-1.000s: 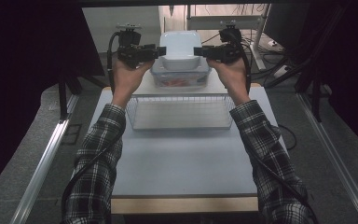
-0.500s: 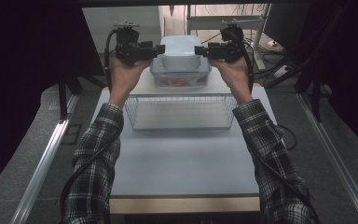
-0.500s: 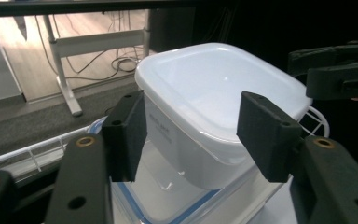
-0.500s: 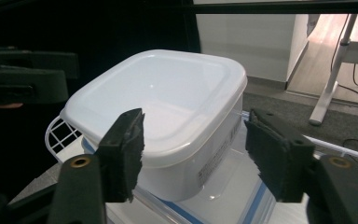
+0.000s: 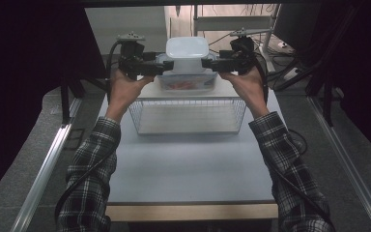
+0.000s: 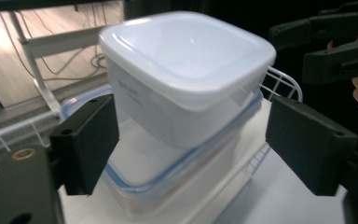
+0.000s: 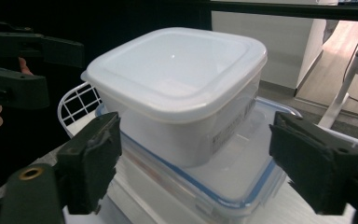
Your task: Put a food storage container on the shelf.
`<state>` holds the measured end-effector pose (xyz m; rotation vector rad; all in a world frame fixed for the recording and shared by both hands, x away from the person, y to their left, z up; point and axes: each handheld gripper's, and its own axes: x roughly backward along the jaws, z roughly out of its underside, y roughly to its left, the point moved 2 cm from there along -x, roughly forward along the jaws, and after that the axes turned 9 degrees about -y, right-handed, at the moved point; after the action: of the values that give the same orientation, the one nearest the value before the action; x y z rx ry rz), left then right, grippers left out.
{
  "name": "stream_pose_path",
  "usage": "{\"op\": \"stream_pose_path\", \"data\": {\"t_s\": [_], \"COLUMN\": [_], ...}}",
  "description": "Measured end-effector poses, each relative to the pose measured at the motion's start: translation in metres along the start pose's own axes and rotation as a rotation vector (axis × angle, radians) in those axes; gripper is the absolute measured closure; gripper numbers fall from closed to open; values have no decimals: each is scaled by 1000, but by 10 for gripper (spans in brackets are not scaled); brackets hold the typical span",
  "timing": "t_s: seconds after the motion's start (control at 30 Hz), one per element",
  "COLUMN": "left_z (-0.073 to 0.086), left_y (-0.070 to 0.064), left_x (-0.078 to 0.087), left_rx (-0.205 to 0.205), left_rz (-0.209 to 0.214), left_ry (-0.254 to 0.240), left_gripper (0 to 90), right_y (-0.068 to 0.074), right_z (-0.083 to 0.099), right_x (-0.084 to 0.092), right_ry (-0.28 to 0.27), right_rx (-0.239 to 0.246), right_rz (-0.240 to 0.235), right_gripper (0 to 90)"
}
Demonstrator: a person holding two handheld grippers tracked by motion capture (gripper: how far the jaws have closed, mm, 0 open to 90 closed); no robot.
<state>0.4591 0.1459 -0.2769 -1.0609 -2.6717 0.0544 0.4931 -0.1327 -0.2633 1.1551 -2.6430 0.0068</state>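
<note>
A white lidded container [image 5: 187, 54] is stacked on a larger clear container with a blue-edged lid [image 5: 186, 83], at the far end of the table [image 5: 183, 159]. Both are positioned just behind a wire basket [image 5: 187, 116]. The left gripper [image 5: 162, 66] is held at the left side of the white lidded container, and the right gripper [image 5: 211, 63] at its right side. The jaws of both grippers have just been opening and are now spread wide. In each gripper view the white lidded container [image 6: 186, 70] [image 7: 177, 79] is seen between the jaws, with the pads standing clear of its walls. Nothing is grasped.
</note>
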Motion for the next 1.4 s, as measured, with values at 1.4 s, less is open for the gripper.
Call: {"op": "stream_pose_path", "data": {"t_s": [1.4], "left_z": [82], "left_y": [-46], "left_x": [17], "left_rx": [-140], "left_rz": [65], "left_ry": [47], "left_gripper": [61], "right_y": [25], "right_z": [80], "right_x": [35], "right_ry": [36], "right_rx": [72], "right_rz": [-98], "right_gripper": [50]}}
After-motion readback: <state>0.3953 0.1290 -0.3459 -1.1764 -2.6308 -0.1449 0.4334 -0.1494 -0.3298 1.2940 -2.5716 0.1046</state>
